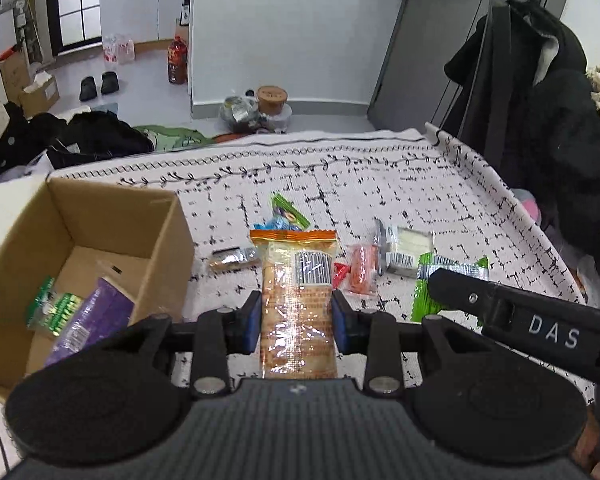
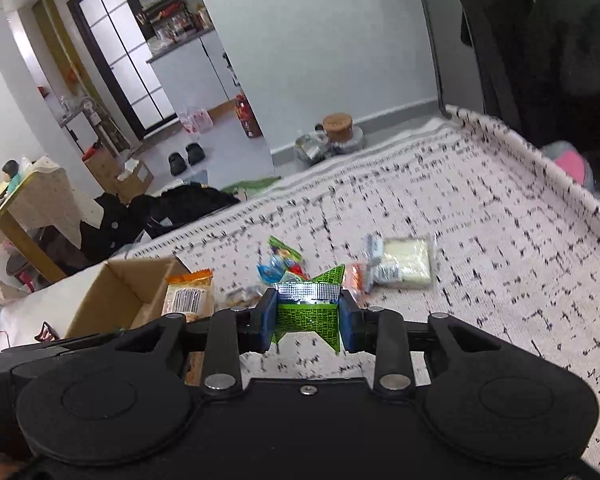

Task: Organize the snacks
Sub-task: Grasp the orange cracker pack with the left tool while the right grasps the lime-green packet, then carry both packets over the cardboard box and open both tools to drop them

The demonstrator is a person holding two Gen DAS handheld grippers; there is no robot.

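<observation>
The left wrist view looks into the open cardboard box (image 1: 80, 264) at the worktop's left, where a purple packet (image 1: 92, 320) and a green-and-white packet (image 1: 54, 308) lie on its floor; the right wrist view shows only the box's rim and outer wall (image 2: 100, 300). The left view also catches the right gripper's black arm, lettered "DAS" (image 1: 554, 334), crossing over a green wrapper.

The left gripper (image 1: 296, 316) has its blue-padded jaws clenched on a cracker packet (image 1: 296, 300) with an orange crimped top. The packet's long axis runs straight away from the camera along the fingers, orange end farthest, a barcode label facing up; its print is too small to read. It hangs above the patterned cloth (image 1: 380, 184), just right of the box.

The right gripper (image 2: 308, 314) grasps a green snack packet (image 2: 308, 312) with a silver crimped seam facing the camera, pinched so that its sides buckle inward; its lettering is unreadable.

Loose on the cloth beyond lie a clear pack of white wafers (image 2: 404, 260), an orange-red packet (image 1: 362, 272), a small foil-wrapped bar (image 1: 232, 258) and blue and green sweets (image 1: 284, 216).
</observation>
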